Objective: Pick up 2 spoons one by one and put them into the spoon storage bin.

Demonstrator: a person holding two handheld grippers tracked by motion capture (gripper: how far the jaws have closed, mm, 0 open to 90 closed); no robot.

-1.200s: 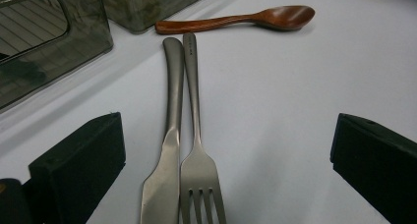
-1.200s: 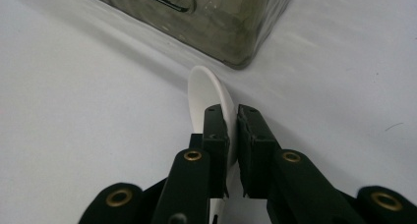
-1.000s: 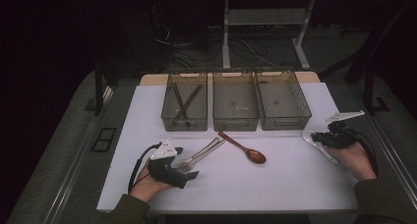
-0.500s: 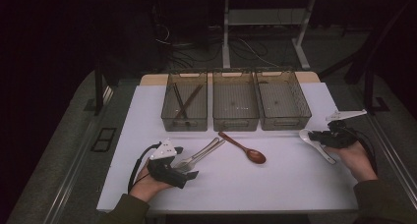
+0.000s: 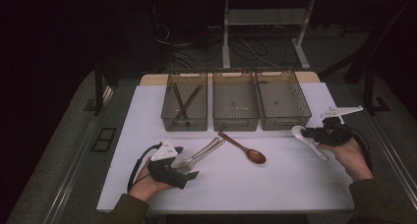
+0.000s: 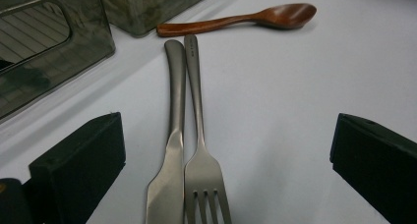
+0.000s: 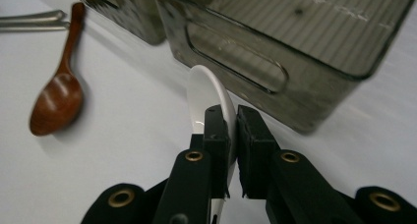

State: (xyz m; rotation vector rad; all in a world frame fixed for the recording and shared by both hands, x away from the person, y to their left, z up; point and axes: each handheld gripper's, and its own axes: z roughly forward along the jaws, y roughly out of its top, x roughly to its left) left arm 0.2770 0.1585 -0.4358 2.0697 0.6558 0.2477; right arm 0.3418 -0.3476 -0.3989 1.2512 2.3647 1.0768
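Note:
My right gripper (image 5: 307, 133) is shut on a white ceramic spoon (image 5: 298, 131), held just off the white table near the front corner of the right-hand bin (image 5: 284, 102). In the right gripper view the pads (image 7: 217, 128) pinch the white spoon (image 7: 205, 86) edge-on, bowl pointing at the bin wall (image 7: 275, 62). My left gripper (image 5: 186, 162) rests open at the table's front left. Its jaws stand wide on either side of a steel knife (image 6: 169, 150) and fork (image 6: 201, 160) lying side by side. A brown wooden spoon (image 5: 244, 148) lies mid-table.
Three clear plastic bins stand in a row at the back: the left one (image 5: 184, 103) holds dark chopsticks, while the middle one (image 5: 235, 103) and the right one look bare. The wooden spoon (image 7: 56, 98) lies left of the held spoon. The table edge runs close behind both hands.
My right gripper has risen and shifted left toward the right-hand bin, carrying the white spoon with it. The left gripper, knife, fork and wooden spoon have stayed put.

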